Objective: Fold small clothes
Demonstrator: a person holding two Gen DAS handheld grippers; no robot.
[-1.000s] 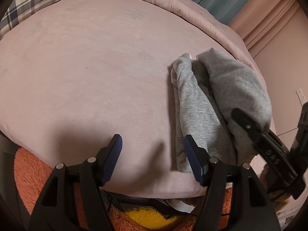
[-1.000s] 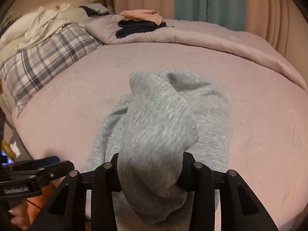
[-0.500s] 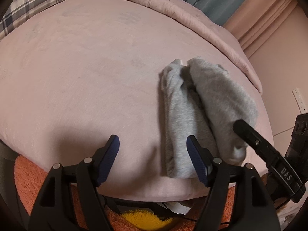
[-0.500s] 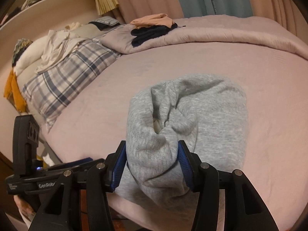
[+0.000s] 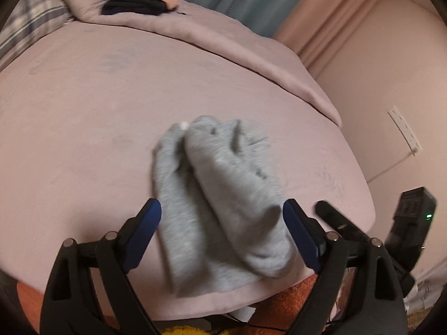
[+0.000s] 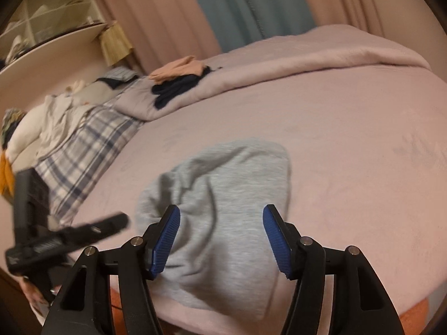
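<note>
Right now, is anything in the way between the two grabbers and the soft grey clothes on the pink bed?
Nothing visible is. The folded grey fleece garment lies on the pink bedsheet, right in front of the open right gripper and the open left gripper. The dark and peach clothes pile sits far back.

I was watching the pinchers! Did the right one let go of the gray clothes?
Yes. The right hand-held gripper has opened; the gray garment lies loose on the pink bed.
</note>
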